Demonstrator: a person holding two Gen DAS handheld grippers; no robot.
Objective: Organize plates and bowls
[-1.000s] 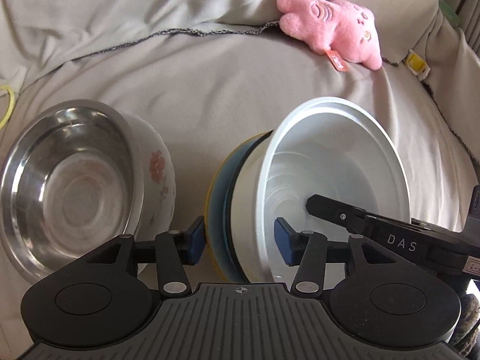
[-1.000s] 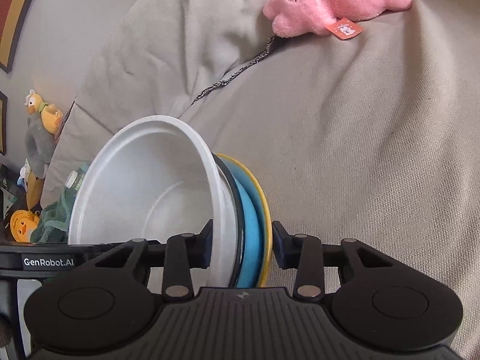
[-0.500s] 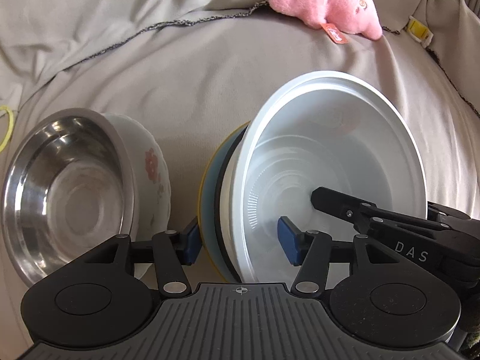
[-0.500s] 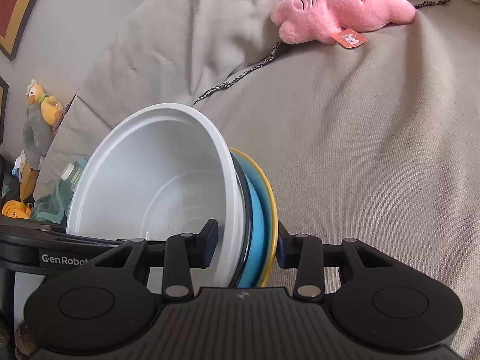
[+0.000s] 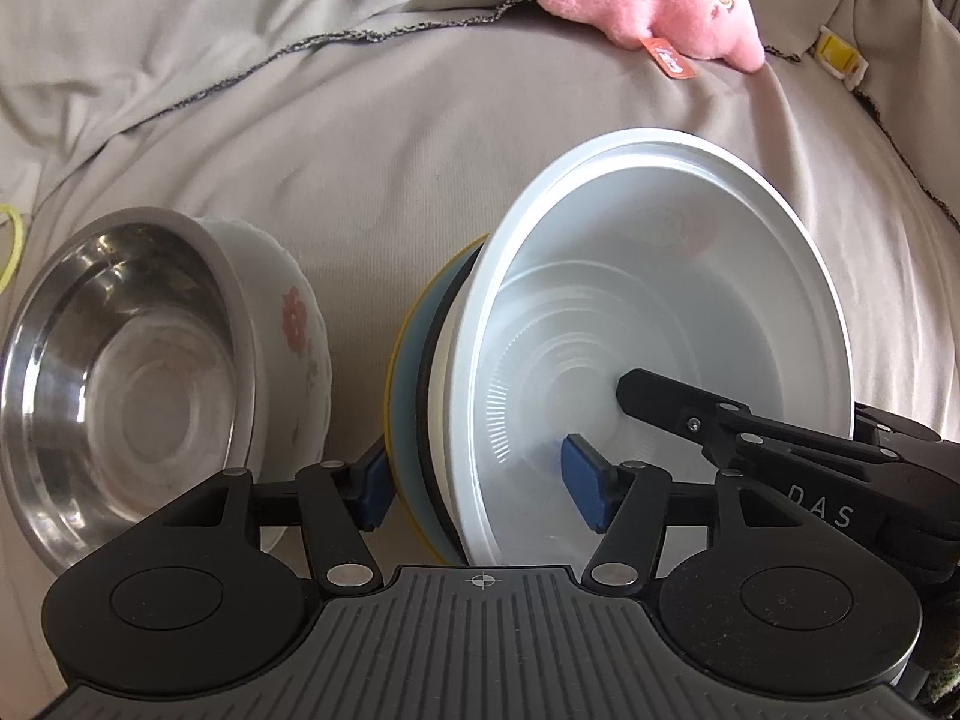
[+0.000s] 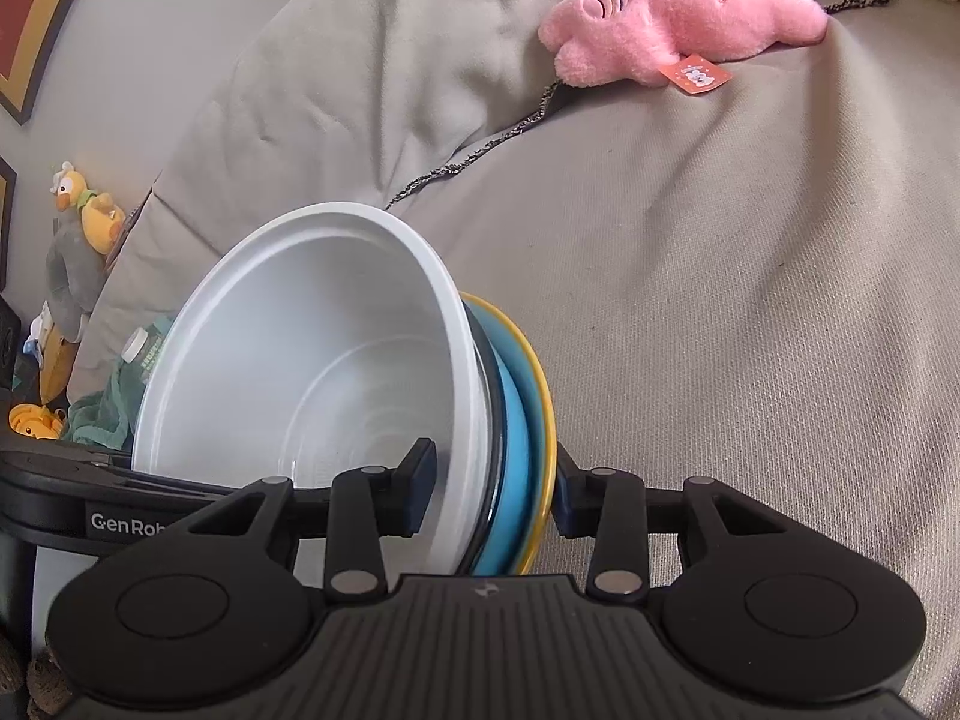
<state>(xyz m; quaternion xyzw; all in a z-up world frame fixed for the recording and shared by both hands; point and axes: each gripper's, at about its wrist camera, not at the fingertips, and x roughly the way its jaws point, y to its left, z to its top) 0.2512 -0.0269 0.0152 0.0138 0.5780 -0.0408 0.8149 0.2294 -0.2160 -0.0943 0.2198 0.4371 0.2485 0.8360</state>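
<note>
The left tool (image 5: 480, 483) straddled the near rim of a tilted stack, jaws spread on either side: one blue pad behind the yellow plate (image 5: 401, 384), the other inside the white bowl (image 5: 660, 324). The right tool (image 6: 489, 486) spanned the same stack from the opposite side, its pads close against bowl and plate; whether it truly pinched, I could not tell. The stack stood on edge at centre frame on the grey-covered bed (image 5: 420, 150), white bowl foremost, then a dark rim, a blue plate (image 6: 516, 450) and the yellow one. At lower left, just beside the stack, a steel bowl (image 5: 120, 372) sat nested in a floral bowl (image 5: 294, 324).
</note>
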